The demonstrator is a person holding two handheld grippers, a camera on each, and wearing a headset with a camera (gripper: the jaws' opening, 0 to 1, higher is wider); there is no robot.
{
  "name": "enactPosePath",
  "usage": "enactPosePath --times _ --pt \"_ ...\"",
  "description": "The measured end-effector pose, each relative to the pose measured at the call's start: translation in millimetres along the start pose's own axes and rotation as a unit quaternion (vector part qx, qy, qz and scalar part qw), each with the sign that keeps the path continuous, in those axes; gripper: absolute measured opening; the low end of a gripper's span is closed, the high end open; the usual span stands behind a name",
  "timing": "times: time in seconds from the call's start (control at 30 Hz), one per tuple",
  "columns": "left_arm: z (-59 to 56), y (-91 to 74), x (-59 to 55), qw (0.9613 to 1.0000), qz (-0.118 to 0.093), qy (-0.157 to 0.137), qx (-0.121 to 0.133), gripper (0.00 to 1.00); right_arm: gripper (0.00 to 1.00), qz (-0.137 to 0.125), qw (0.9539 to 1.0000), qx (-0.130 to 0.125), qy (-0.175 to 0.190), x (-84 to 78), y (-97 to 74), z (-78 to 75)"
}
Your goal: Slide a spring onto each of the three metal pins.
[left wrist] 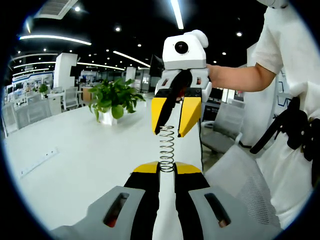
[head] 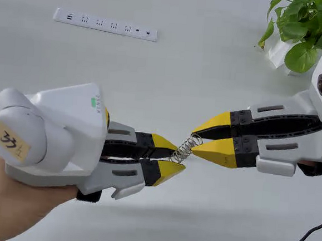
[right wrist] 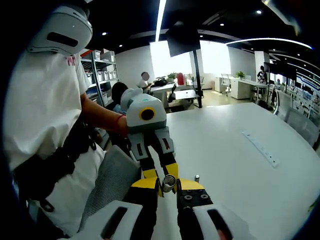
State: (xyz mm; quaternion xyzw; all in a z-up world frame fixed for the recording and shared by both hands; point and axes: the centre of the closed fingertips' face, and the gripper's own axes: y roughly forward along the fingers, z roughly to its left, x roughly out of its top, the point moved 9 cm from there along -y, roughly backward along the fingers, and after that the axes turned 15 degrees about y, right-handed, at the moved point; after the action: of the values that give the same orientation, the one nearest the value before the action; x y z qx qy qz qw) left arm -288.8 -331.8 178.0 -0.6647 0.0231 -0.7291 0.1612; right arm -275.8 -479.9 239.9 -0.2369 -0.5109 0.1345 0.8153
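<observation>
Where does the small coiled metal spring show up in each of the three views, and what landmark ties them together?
Head view: small coiled metal spring, just right of centre, slanted.
Left gripper view: centre, upright.
Right gripper view: low centre, seen end-on.
Shared landmark: long white power strip, upper left, then left edge, then right.
</observation>
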Motion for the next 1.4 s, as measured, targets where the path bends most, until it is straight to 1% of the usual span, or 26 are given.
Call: enactPosePath --times 0.07,0.13,0.17,0.23,0.27,0.3,0.33,0.4,0.5,0.53,0.57,0.6,0.63,0.67,0.7,0.77,0.83,0.87,0.9,0.93,1.0,1.17,1.27,1.4 --pt "-0.1 0.3 0.4 1.0000 0.000 0.002 -0.001 0.07 0.13 0.013 0.9999 0.000 -0.009 1.9 -0.1 -0.1" --pt "-0.4 0.5 0.9 1.0000 -0.001 0.002 -0.002 0.07 0.15 0.037 0.9990 0.003 -0.026 5.3 0.3 1.0" --pt "-0.7 0.7 1.1 1.0000 -0.001 0.002 -0.003 0.07 0.17 0.053 0.9979 0.005 -0.036 7.3 0.3 1.0" --pt "-0.8 1.0 1.5 1.0000 -0.001 0.004 -0.003 0.07 0.18 0.074 0.9960 0.009 -0.051 10.7 1.6 1.3" --pt "-0.9 1.3 1.7 1.0000 -0.001 0.004 -0.004 0.07 0.18 0.093 0.9935 0.013 -0.065 12.8 2.7 1.7" --pt "-0.9 1.6 1.8 1.0000 -0.002 0.005 -0.004 0.07 0.18 0.105 0.9914 0.015 -0.077 14.5 3.8 1.8" --pt "-0.9 1.9 2.0 1.0000 -0.002 0.005 -0.004 0.07 0.17 0.122 0.9883 0.019 -0.090 14.8 5.4 -0.6" --pt "-1.0 2.5 2.3 1.0000 -0.002 0.005 -0.005 0.07 0.18 0.138 0.9850 0.026 -0.101 17.4 8.5 -1.6" --pt "-2.0 3.6 2.9 0.9999 -0.002 0.008 -0.007 0.07 0.18 0.180 0.9743 0.039 -0.129 20.0 13.9 -3.1" --pt "-2.3 4.1 3.1 0.9999 0.000 0.010 -0.008 0.07 0.18 0.202 0.9681 0.043 -0.142 20.6 16.5 -2.5" --pt "-2.5 4.4 3.2 0.9999 0.000 0.012 -0.008 0.07 0.18 0.213 0.9642 0.044 -0.152 21.3 18.2 -2.3" --pt "-2.8 4.7 3.3 0.9999 0.000 0.013 -0.008 0.07 0.18 0.228 0.9580 0.049 -0.166 22.3 20.5 -1.5" --pt "-2.9 4.9 3.3 0.9999 0.000 0.013 -0.008 0.07 0.17 0.240 0.9542 0.052 -0.171 22.6 21.8 -1.0" --pt "-3.0 5.1 3.4 0.9999 -0.001 0.013 -0.008 0.07 0.17 0.248 0.9512 0.054 -0.176 23.0 22.7 -1.4" --pt "-3.2 5.4 3.6 0.9999 -0.002 0.013 -0.009 0.07 0.16 0.257 0.9466 0.057 -0.186 23.9 23.7 -2.3" --pt "-3.4 5.8 3.6 0.9999 -0.003 0.012 -0.008 0.07 0.16 0.271 0.9417 0.065 -0.188 25.3 25.8 -1.4" --pt "-3.6 6.0 3.2 0.9999 -0.003 0.012 -0.008 0.07 0.15 0.286 0.9353 0.069 -0.196 25.3 27.6 -1.1" --pt "-3.6 6.0 2.9 0.9999 -0.004 0.012 -0.007 0.07 0.14 0.296 0.9305 0.070 -0.203 25.4 28.4 -1.3" --pt "-3.6 5.9 2.9 0.9999 -0.004 0.011 -0.007 0.07 0.14 0.300 0.9286 0.070 -0.208 25.9 28.9 -1.6" --pt "-3.7 5.7 2.8 0.9999 -0.005 0.010 -0.006 0.07 0.13 0.303 0.9267 0.071 -0.211 26.2 30.4 -1.7" --pt "-3.6 5.3 2.7 0.9999 -0.007 0.009 -0.005 0.07 0.12 0.305 0.9257 0.073 -0.211 26.6 31.5 -1.6" --pt "-3.4 5.1 2.3 0.9999 -0.010 0.007 -0.003 0.07 0.08 0.314 0.9210 0.077 -0.217 27.6 31.4 -2.6" --pt "-2.9 5.1 1.7 0.9999 -0.010 0.005 -0.003 0.07 0.08 0.317 0.9198 0.076 -0.219 28.0 31.5 -2.6" --pt "-2.9 5.8 1.4 0.9999 -0.011 0.005 -0.003 0.07 0.08 0.318 0.9194 0.077 -0.218 27.5 31.6 -2.1"
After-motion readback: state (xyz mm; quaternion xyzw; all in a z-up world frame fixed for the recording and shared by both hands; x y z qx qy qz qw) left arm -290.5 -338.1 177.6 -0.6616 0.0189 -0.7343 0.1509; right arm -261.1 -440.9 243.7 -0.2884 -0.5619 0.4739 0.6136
